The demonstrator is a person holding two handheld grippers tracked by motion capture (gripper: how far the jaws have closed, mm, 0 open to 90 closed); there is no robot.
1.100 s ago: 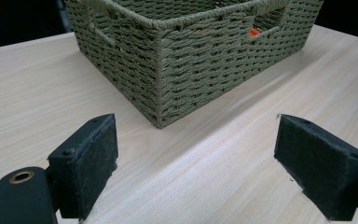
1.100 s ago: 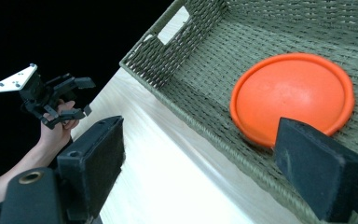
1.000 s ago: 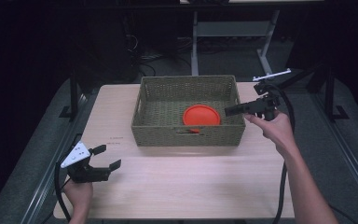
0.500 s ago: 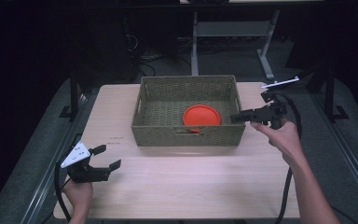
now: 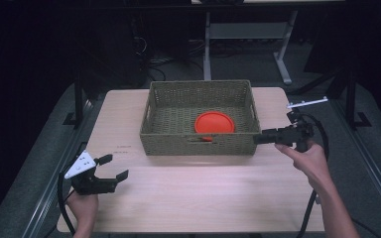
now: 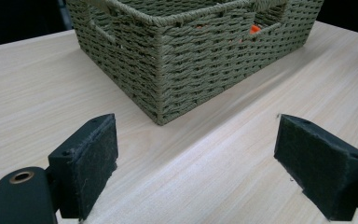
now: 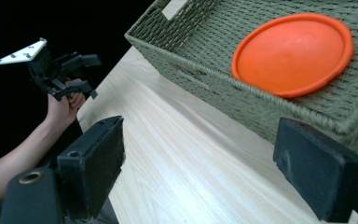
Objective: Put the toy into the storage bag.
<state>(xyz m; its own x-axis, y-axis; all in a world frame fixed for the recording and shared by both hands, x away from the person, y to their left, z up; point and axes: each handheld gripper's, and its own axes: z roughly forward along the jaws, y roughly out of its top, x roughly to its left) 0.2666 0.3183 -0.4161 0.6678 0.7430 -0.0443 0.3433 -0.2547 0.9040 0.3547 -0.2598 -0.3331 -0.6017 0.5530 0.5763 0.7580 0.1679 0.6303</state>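
An olive woven basket (image 5: 178, 114) stands at the table's middle back, and an orange disc (image 5: 214, 122) lies flat inside it toward the right front. My right gripper (image 5: 259, 138) hovers open just outside the basket's right front corner, jaws pointing left. In the right gripper view, that gripper (image 7: 198, 163) holds nothing, with the disc (image 7: 291, 51) and the basket wall (image 7: 242, 100) ahead. My left gripper (image 5: 115, 166) rests open and empty at the front left. In the left gripper view, it (image 6: 196, 158) faces a basket corner (image 6: 191, 56) across bare wood.
The light wooden table (image 5: 203, 193) spreads bare in front of the basket. Dark floor, side rails and a metal stand (image 5: 207, 44) surround it. The left hand with its gripper (image 7: 63, 70) appears far off in the right gripper view.
My right gripper has drawn back from over the basket's right rim, nearer and lower, to beside its front right corner. The left gripper has stayed put.
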